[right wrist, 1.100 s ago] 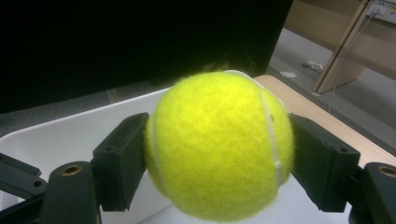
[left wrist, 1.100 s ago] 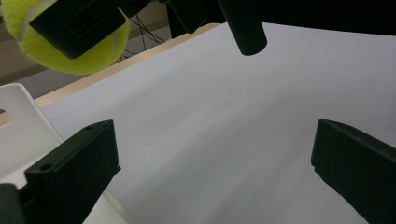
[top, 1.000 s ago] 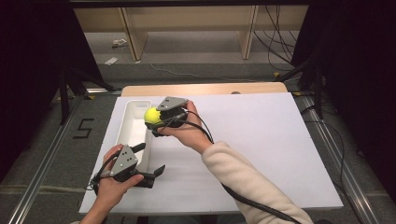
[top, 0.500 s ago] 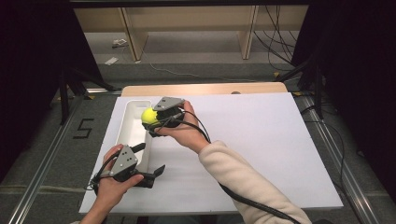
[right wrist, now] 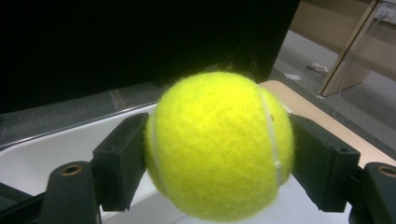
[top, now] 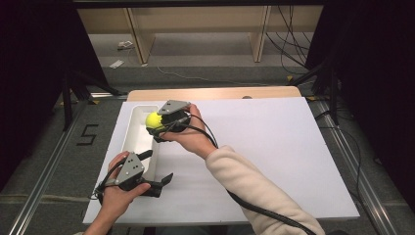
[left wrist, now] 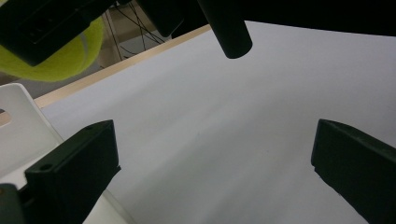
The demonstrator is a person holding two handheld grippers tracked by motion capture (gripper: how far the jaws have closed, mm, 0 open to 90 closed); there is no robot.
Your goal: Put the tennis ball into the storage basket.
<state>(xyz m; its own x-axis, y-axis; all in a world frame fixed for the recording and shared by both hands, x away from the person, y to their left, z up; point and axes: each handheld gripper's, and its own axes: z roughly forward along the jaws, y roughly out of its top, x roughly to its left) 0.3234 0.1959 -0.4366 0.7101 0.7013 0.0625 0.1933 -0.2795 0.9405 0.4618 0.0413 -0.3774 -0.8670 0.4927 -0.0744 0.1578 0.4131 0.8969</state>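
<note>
A yellow tennis ball (top: 153,119) is clamped between the jaws of my right gripper (top: 154,123), held over the right rim of a long white tray (top: 133,139). In the right gripper view the ball (right wrist: 219,144) sits between both black pads with the tray (right wrist: 32,161) below it. My left gripper (top: 159,169) rests low at the table's front left, beside the tray's near end, jaws wide apart with nothing between them. The left gripper view shows the ball (left wrist: 60,58) at upper left, held by the other gripper, and the tray's corner (left wrist: 21,126).
A white board (top: 274,147) covers the table, with a strip of wood (top: 215,93) along its far edge. Black cables trail from both grippers. Metal rails run along both sides of the table, and wooden furniture legs stand on the floor beyond.
The right gripper with the ball has shifted slightly left, toward the tray. The left gripper has stayed put.
</note>
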